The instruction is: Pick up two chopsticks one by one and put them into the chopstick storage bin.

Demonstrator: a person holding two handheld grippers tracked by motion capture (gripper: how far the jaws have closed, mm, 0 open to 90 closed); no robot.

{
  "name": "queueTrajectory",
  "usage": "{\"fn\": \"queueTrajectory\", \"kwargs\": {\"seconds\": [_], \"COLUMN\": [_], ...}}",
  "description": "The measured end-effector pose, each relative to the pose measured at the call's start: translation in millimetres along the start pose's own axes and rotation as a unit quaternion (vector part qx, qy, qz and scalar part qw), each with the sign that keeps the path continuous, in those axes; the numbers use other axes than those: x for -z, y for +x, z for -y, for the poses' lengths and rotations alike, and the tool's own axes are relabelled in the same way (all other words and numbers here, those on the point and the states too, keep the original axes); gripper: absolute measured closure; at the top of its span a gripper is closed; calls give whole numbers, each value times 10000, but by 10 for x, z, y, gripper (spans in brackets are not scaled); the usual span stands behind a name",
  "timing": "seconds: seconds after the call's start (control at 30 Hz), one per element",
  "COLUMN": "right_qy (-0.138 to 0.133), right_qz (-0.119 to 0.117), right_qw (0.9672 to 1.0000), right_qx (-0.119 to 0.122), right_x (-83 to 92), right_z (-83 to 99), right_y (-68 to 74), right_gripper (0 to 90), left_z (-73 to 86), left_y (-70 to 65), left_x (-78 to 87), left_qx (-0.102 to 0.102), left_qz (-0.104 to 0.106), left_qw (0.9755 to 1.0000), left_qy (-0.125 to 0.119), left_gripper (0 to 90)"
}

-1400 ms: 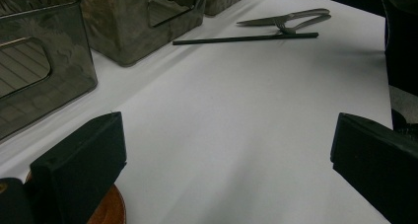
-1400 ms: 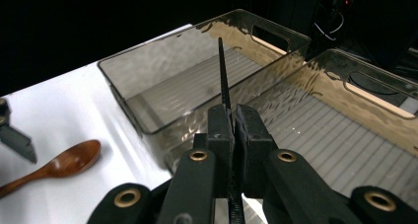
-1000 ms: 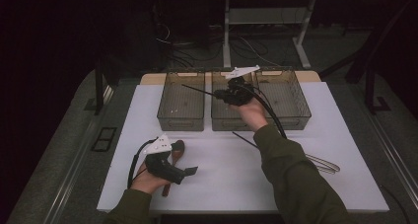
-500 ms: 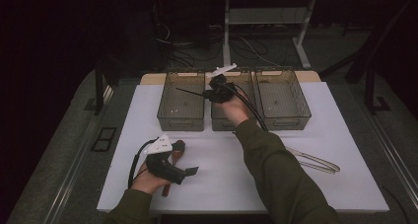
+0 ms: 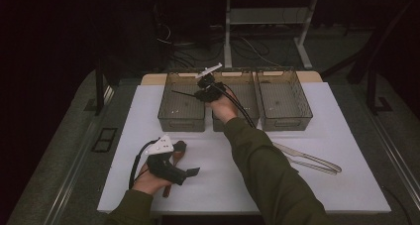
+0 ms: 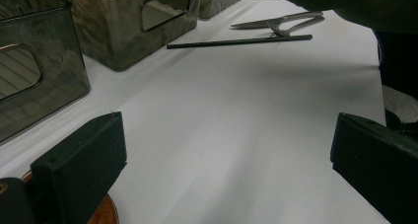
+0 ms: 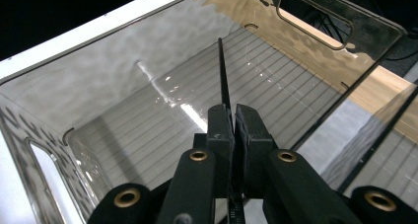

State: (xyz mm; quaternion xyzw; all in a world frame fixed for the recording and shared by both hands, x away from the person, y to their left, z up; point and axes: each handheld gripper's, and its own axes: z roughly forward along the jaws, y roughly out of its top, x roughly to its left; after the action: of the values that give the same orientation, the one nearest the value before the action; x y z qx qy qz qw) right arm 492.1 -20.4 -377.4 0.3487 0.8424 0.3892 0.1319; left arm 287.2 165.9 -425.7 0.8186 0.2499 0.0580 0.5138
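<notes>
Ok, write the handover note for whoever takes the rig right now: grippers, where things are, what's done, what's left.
Right gripper: shut on a black chopstick, held over the left bin, not yet released.
Left gripper: open, holding nothing, low over the white table at the front left, next to a brown wooden piece.
Second black chopstick lies on the table by the fork and knife, to the right.
Done: one chopstick picked up and carried to the bin.
Left: probably drop it in, then sort the other chopstick and the cutlery into the bins.

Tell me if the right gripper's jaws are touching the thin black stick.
Touching. In the right gripper view, the right gripper has both black jaws pressed shut on the thin black stick, which juts out over the clear smoky plastic bin.
</notes>
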Motion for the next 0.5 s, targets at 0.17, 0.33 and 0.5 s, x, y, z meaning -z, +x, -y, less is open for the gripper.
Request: {"fn": "queueTrajectory", "kwargs": {"seconds": [0.17,0.33,0.5], "right_qy": [63,67,4], "right_qz": [23,37,3], "right_qw": [10000,10000,10000], "right_qx": [-33,-43,-82], "right_x": [-61,-79,-64], "right_z": [-2,6,0], "right_y": [11,13,5], "right_gripper": [846,839,747], "left_z": [0,-2,-2], "left_y": [0,-2,-6], "left_x": [-2,-4,-8], "left_qx": [0,-4,3], "left_qz": [8,13,15], "left_qw": [10000,10000,10000], "left_qy": [-2,-2,-16], "left_gripper": [0,0,0]}}
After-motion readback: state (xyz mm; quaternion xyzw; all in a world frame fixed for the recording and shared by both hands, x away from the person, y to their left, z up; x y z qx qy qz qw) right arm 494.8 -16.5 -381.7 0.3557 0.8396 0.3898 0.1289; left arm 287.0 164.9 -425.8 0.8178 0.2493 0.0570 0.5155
